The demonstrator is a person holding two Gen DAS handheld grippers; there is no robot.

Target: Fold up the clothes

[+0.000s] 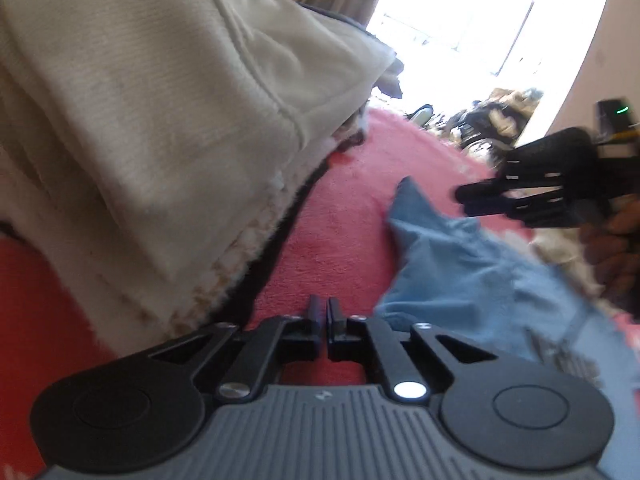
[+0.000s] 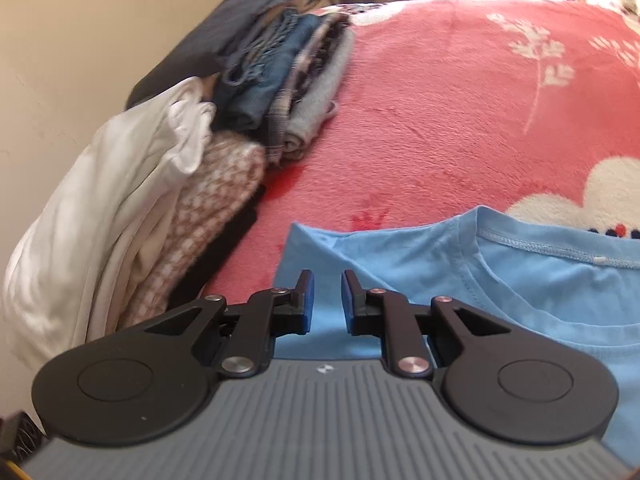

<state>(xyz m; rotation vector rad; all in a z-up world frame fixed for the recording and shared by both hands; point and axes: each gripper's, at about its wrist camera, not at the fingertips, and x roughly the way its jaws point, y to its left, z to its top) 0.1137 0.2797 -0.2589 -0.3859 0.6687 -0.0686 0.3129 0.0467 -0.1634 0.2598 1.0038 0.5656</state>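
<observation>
One blue shirt [image 2: 520,292] lies flat, collar seemingly toward the window.

The left gripper [image 1: 324,314] sits at the bottom centre of its own wrist view, its two fingers drawn almost together with only a thin slit between them. The right gripper [image 2: 327,289] sits low in the middle of its view, fingers parted by a narrow gap. In the left view it reaches in from the right edge, held by a hand [image 1: 616,248].
</observation>
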